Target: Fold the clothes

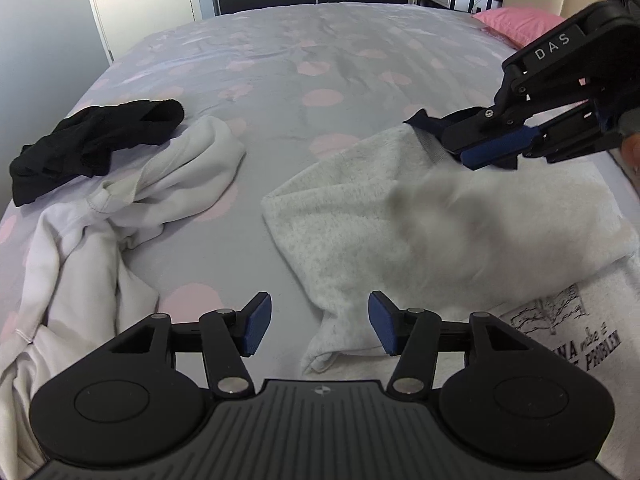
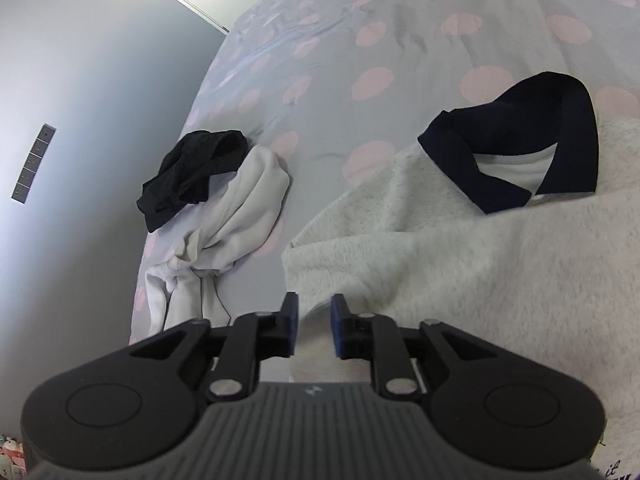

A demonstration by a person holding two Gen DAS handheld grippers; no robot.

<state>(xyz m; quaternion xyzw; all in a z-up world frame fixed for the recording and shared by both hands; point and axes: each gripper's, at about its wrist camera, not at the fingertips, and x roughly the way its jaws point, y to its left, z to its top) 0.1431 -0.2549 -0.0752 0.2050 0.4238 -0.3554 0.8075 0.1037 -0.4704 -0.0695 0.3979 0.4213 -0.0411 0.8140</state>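
Observation:
A light grey fleece sweatshirt with a dark navy cuff lies on the bed, its sleeve folded across the body. Printed text shows on its lower right part. My left gripper is open and empty, low over the sweatshirt's near edge. My right gripper is partly open with nothing between its pads, over the sweatshirt's left edge. In the left wrist view the right gripper hovers right by the navy cuff.
A crumpled white garment and a black garment lie on the left of the grey bedspread with pink dots. A pink pillow is at the far right. A wall runs along the bed's left side.

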